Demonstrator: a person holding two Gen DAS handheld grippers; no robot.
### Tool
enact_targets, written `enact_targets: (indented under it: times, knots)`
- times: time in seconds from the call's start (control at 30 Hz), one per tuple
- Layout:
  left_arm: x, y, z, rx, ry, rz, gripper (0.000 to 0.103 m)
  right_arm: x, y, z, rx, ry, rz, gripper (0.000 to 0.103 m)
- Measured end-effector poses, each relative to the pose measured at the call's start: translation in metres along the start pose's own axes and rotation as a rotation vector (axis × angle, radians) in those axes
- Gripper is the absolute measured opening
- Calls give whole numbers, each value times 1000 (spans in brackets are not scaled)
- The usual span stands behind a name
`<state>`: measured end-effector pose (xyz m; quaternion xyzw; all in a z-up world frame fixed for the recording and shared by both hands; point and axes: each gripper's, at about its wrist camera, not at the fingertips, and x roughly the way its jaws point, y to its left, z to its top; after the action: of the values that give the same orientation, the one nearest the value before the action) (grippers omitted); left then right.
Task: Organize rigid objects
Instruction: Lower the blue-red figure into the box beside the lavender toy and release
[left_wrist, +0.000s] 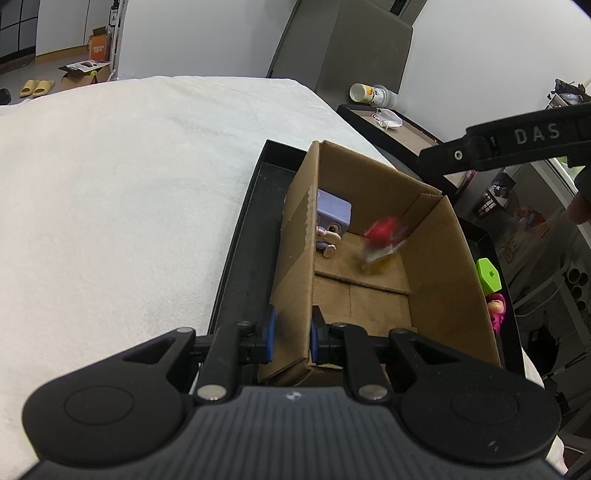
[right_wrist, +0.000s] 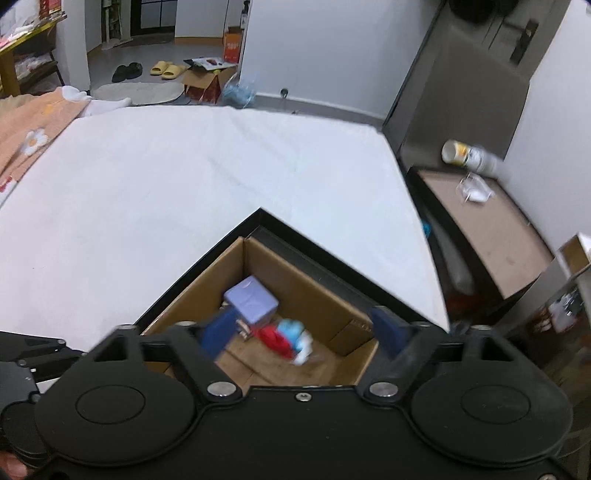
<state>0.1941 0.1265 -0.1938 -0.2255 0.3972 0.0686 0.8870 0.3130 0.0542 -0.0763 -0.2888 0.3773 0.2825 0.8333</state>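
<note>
While the left gripper (left_wrist: 291, 338) pinches the cardboard box (left_wrist: 439, 266) wall steady, the right gripper (right_wrist: 303, 338), jaws spread and empty above it, should withdraw straight up from the blurred red toy (left_wrist: 382, 232) inside.

The right gripper (right_wrist: 299, 334) fills the bottom of the frame, its blue-padded jaws spread wide with nothing pressed between them. Beyond them, at lower centre, an open cardboard box (right_wrist: 332, 314) sits inside a black tray (right_wrist: 266, 221) on a white-covered bed (right_wrist: 207, 173). In the box, a lilac block-shaped toy (right_wrist: 251, 299) lies toward the left, and just right of it a blurred red, blue and white toy (right_wrist: 288, 341), perhaps a small figure. At the right edge of the frame a brown-topped side table (right_wrist: 491, 236) carries a tipped bottle (right_wrist: 469, 155). Yellow slippers (right_wrist: 168, 69) lie on the floor at upper left.
</note>
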Motion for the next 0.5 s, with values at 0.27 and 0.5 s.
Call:
enact_targets:
  times: [0.27, 0.5]
  knots:
    - [0, 0, 0, -7, 5, -5, 18, -9, -22, -13, 86, 20, 5, 93]
    - [0, 0, 0, -7, 5, -3, 18, -21, -49, -35, 175, 45, 2, 93]
